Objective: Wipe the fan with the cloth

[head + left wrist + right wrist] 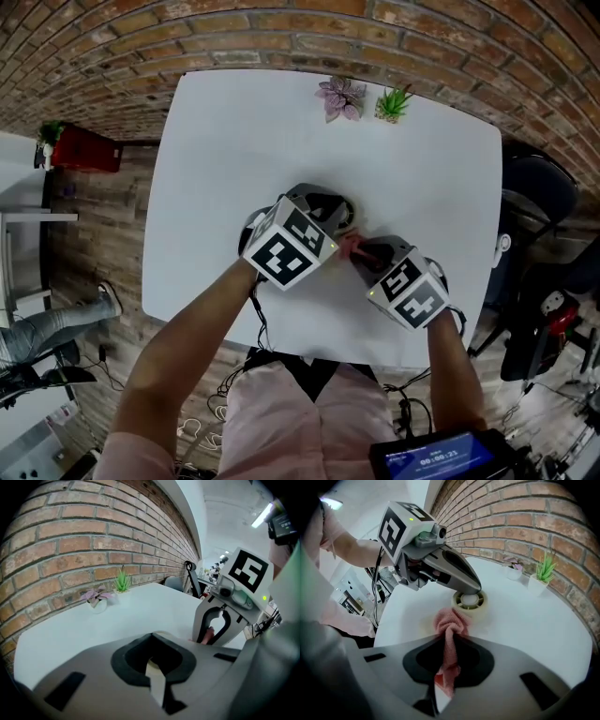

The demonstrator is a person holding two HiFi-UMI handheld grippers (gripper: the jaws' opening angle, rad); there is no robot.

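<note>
Right gripper view shows the right gripper (pixel 449 638) with its jaws closed tight on the cloth (pixel 450 619). A pink strip runs back between the pads. The rest bunches out past the tips in a soft wad that rests on the table (pixel 534 630). The wad touches the near side of the fan (pixel 469 601), a small round cream unit with a grille on top.

The left gripper (pixel 472 588) comes down onto the fan from the other side. Its jaws are fully together, and the tips meet the fan's far rim. No view shows whether they pinch that rim or only press on it. The left gripper view shows no gap between the jaws, and the other gripper stands just beyond them with a bit of pink at its tips.

In the head view both grippers converge near the middle of the table, a little toward its near edge. The fan lies under the left gripper's tips, and the cloth lies between the two grippers, just beside the fan.

Two small plants stand side by side at the far edge, one purple (pixel 342 97) and one green (pixel 394 103), well apart from the fan.
</note>
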